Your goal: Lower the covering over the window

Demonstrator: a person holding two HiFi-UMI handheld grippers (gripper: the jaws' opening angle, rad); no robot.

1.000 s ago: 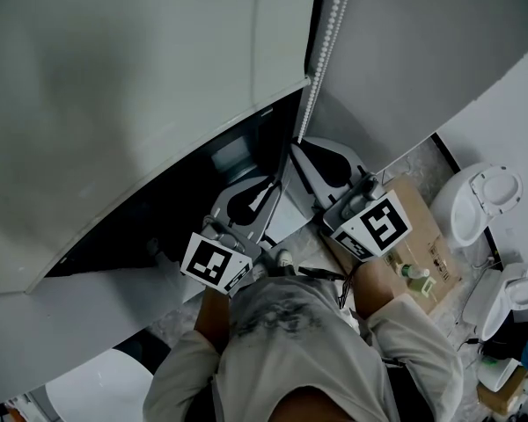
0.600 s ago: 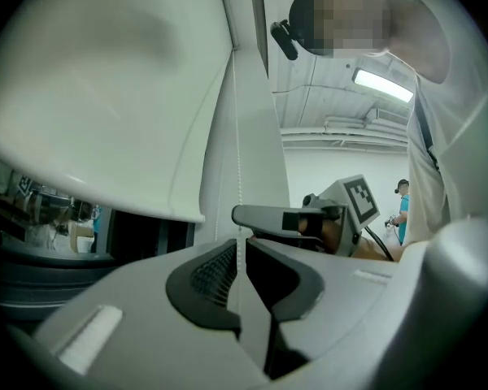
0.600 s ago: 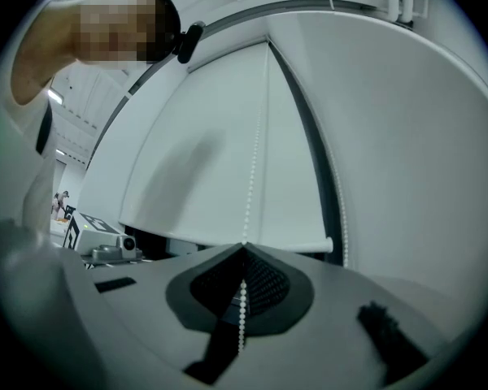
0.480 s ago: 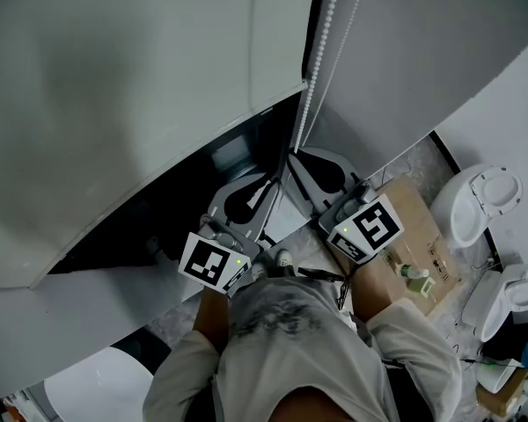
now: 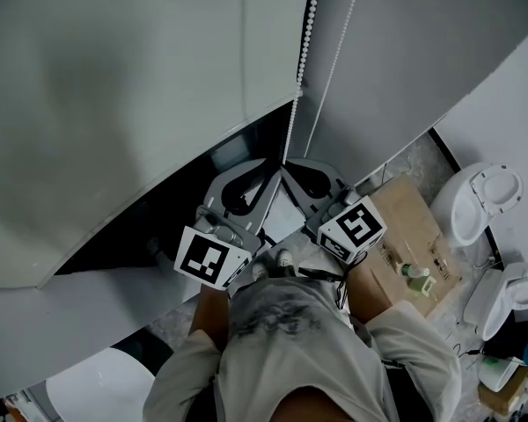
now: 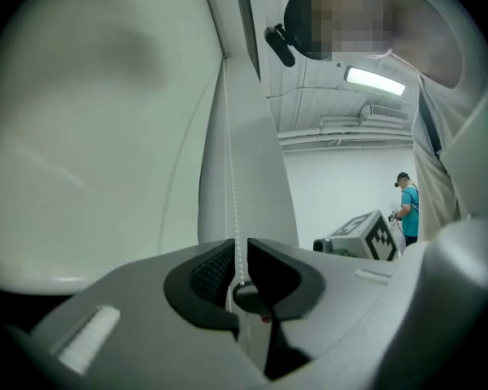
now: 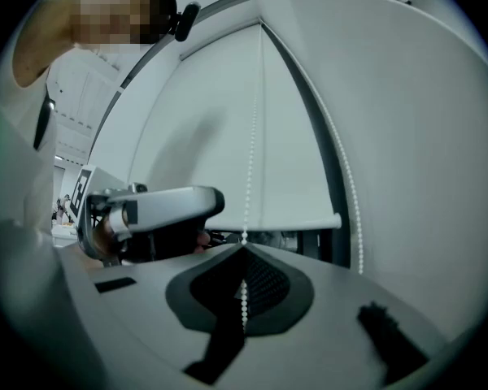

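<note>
White bead chain (image 7: 246,177) hanging beside the partly lowered roller blind (image 5: 114,104), right gripper (image 7: 244,254) clamped tight on the chain and lower along it than a second ago, left gripper (image 6: 237,254) now higher, its jaws just eased narrowly apart, chain running between them ungripped

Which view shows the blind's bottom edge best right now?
The right gripper view: the blind's bottom edge shows nearly head-on and level, with its right end included. The head view shows it from above as a long diagonal. The left gripper view shows mainly the blind's face.
</note>
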